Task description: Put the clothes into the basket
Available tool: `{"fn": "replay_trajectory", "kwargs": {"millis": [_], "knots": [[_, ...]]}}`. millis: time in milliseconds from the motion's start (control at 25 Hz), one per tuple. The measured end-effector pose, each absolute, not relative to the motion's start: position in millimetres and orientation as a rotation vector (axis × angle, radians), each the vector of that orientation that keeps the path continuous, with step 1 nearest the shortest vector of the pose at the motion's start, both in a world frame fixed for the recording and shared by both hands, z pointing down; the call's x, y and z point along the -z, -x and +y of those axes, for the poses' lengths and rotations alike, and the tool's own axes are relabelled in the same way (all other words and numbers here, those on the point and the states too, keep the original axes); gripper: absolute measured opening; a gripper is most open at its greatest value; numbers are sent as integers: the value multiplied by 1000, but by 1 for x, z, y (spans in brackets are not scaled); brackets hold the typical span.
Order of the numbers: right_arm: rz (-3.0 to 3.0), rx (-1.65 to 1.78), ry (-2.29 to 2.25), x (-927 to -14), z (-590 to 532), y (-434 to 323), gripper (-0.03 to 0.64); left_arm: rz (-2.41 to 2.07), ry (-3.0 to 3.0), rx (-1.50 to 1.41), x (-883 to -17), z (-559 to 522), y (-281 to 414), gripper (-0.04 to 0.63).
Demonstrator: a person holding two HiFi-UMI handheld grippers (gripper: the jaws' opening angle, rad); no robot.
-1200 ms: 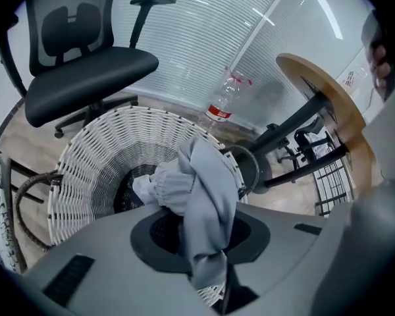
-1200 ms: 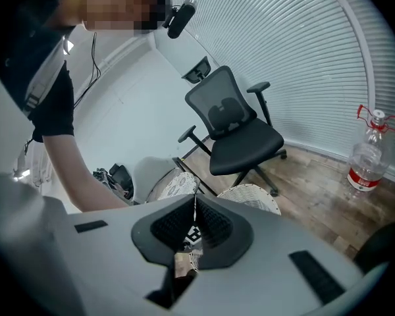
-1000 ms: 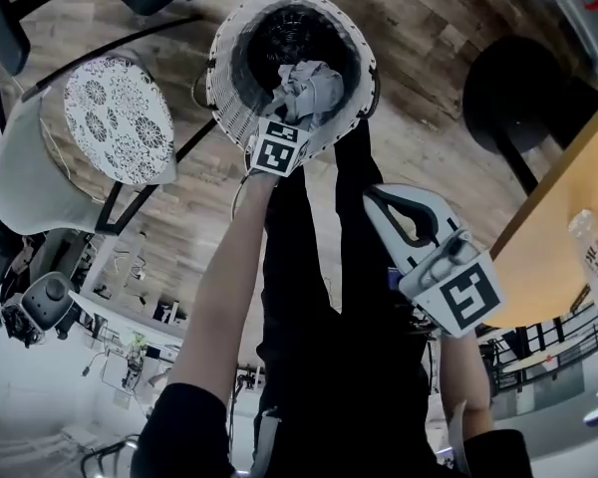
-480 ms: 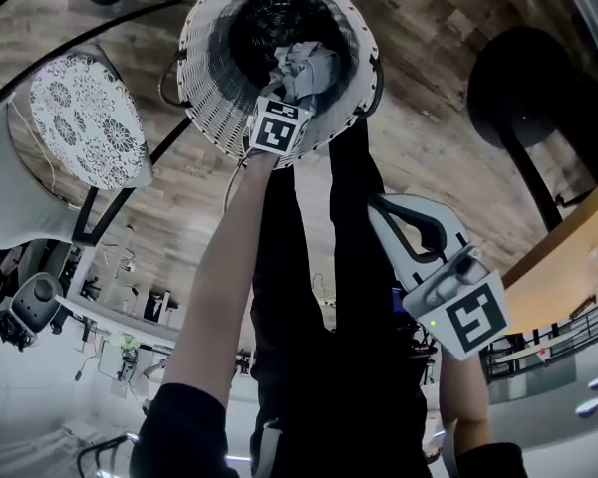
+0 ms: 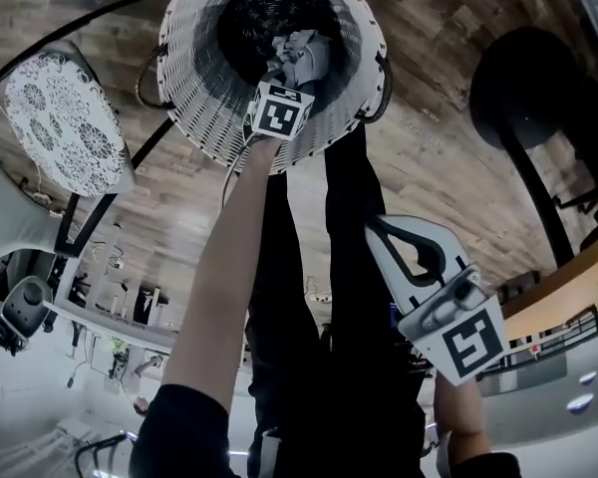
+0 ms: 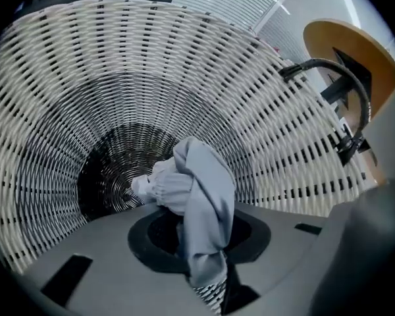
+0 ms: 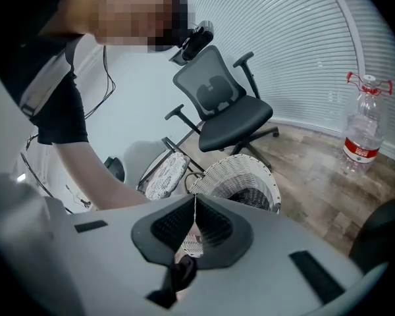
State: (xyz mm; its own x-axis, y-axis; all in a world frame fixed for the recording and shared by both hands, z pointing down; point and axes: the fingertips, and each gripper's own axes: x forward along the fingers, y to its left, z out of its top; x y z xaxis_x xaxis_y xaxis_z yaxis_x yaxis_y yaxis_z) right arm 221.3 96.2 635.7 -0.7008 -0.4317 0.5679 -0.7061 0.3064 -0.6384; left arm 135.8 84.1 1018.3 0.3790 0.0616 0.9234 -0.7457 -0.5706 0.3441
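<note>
Crumpled grey garment held inside the round wicker basket.
The left gripper pinched its soft, gathered folds amid white woven walls; the right gripper had its ribbed jaws closed together, empty.

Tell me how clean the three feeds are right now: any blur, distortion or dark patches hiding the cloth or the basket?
Head view: heavy fisheye bends the floorboards; the basket is sharp, but its bottom is black. Left gripper view: the grey cloth is crisp, the weave at the left edge slightly soft, the corners dark. Right gripper view: the blinds bow, and a mosaic patch covers the top left.
</note>
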Motion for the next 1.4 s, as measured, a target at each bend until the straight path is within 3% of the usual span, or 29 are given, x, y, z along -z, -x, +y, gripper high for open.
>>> {"fn": "replay_trajectory", "kwargs": {"millis": [720,1400], "knots": [[-2268,-1346,-976,-650,101,-202,17,-463,-1810,-1438,-1068,75,-133,121],[-2355,-1224,-1018,-590,83,-186,17,-485,-1843,-1382,-990,84,-120,99]]}}
